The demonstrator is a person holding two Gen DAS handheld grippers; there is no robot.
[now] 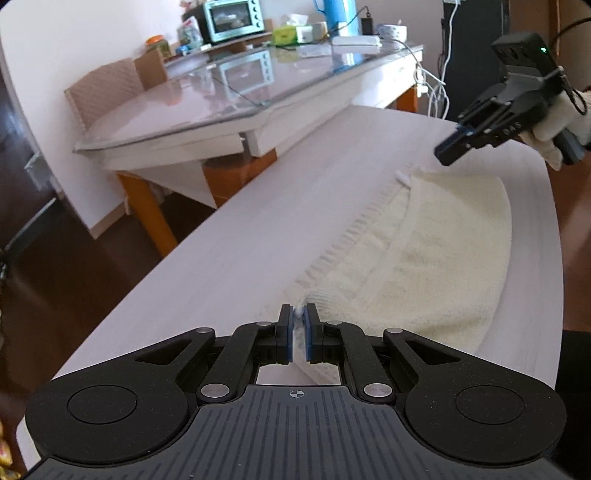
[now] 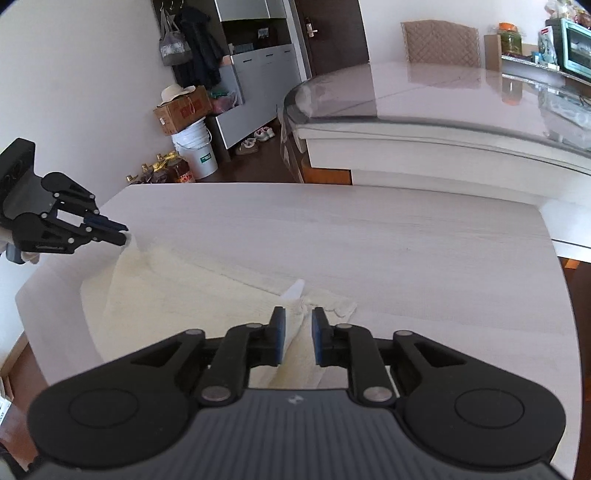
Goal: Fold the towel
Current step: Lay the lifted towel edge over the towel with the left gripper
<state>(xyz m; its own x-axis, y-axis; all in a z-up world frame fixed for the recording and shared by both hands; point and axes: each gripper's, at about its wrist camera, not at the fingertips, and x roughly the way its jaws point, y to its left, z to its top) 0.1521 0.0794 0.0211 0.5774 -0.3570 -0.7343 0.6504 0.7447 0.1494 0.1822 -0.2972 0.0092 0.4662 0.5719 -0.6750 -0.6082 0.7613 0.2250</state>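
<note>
The left tool [image 1: 299,319] is pinched tight on a corner of the cream towel [image 1: 436,251], a tuft of the cloth squeezed between its blue pads [image 1: 287,332]. From that corner the towel runs away ahead and to the tool's right, lying doubled on the pale wood-grain desk [image 1: 258,229], its fringed edge [image 1: 354,236] on the side towards the open desk top.

At the towel's far corner, the right tool [image 2: 299,317] stands with its jaws a little apart, pads clear of the cloth; the towel's corner and a small white tag [image 2: 293,290] lie on the desk just ahead of its tips, with the folded cloth passing beneath the gap. Seen from the left wrist view, this tool hovers just above that corner, held by a hand in a white glove [image 1: 554,125].

Beyond the desk, past both tools, stands a glass-topped table [image 1: 207,107] on orange legs, carrying a mint-green toaster oven [image 1: 231,18], a tissue box [image 1: 291,31] and a blue jug [image 1: 341,14]. A quilted chair back [image 2: 441,42] sits at its far side.
</note>
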